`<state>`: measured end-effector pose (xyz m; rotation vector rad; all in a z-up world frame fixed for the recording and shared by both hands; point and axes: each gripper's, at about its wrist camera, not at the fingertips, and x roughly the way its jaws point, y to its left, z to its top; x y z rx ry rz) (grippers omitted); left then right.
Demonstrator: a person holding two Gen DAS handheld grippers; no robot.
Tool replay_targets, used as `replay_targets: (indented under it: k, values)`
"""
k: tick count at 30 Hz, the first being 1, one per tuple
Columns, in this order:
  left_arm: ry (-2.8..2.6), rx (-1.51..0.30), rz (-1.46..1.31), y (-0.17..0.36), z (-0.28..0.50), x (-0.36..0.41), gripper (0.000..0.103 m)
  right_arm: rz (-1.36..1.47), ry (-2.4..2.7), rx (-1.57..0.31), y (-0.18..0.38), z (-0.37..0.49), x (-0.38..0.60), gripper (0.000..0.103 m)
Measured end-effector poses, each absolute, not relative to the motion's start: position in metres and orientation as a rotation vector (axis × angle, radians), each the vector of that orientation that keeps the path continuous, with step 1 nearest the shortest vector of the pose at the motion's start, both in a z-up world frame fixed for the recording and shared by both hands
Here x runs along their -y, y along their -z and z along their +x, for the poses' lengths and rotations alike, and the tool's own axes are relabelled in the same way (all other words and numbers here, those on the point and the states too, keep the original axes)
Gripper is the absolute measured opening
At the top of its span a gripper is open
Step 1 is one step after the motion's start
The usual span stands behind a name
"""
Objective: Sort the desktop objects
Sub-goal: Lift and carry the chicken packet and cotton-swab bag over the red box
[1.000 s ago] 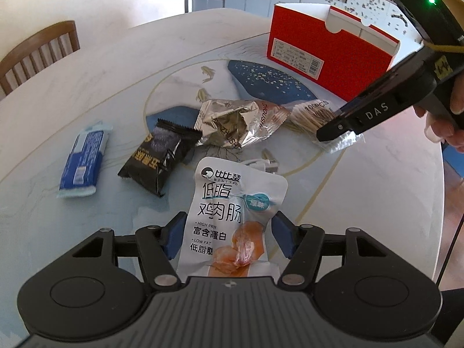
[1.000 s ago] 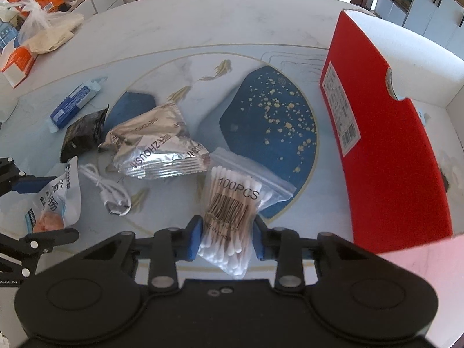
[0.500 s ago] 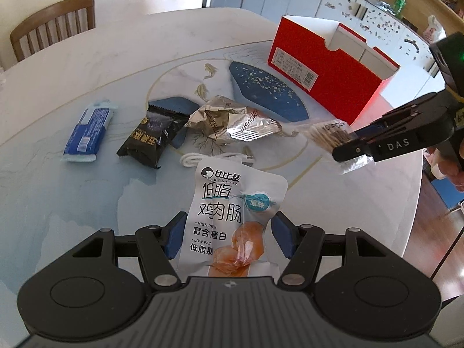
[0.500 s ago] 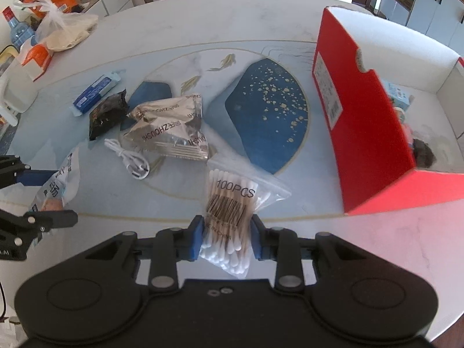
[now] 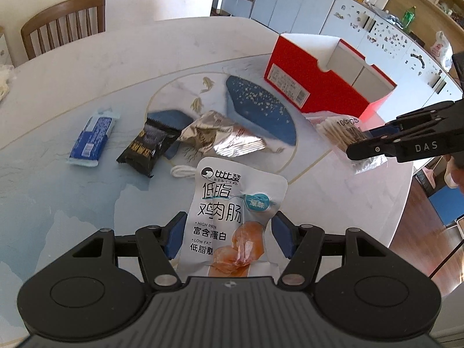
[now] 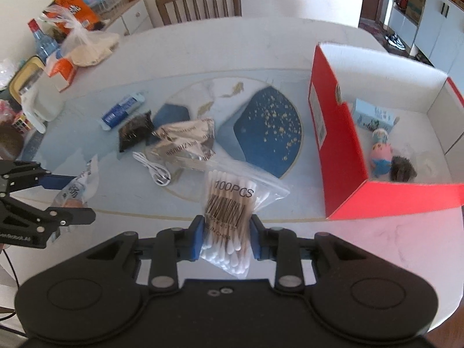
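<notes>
My left gripper (image 5: 229, 232) is shut on a white snack pouch (image 5: 232, 191) with an orange picture, held above the marble table (image 5: 72, 203). The right gripper (image 6: 227, 232) is shut on a clear bag of cotton swabs (image 6: 232, 194), also off the table. An open red box (image 6: 333, 133) stands to the right, with a small toy figure (image 6: 381, 153) and a pale blue carton (image 6: 374, 114) inside. On the table lie a blue tissue pack (image 5: 91, 137), a black snack packet (image 5: 146, 148), a silver foil packet (image 5: 214, 136) and a white cable (image 6: 153, 168).
A wooden chair (image 5: 63, 23) stands beyond the far edge of the table. A plastic bag (image 6: 84, 43), an orange carton (image 6: 62, 72) and a bottle (image 6: 43, 43) crowd the table's far left. The table's rounded edge (image 5: 406, 203) drops to a wooden floor at the right.
Both grippers have risen with their loads, so the table looks farther away. The right gripper has drawn back from the red box, whose inside now shows.
</notes>
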<state>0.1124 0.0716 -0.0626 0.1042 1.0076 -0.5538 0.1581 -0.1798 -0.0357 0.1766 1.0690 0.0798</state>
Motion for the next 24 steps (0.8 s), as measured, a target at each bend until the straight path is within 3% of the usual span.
replay_targets:
  k: [24]
  values:
    - [0.559, -0.949, 0.117, 0.021, 0.134, 0.028, 0.063, 0.176, -0.111, -0.95, -0.007, 0.158, 0.276, 0.031]
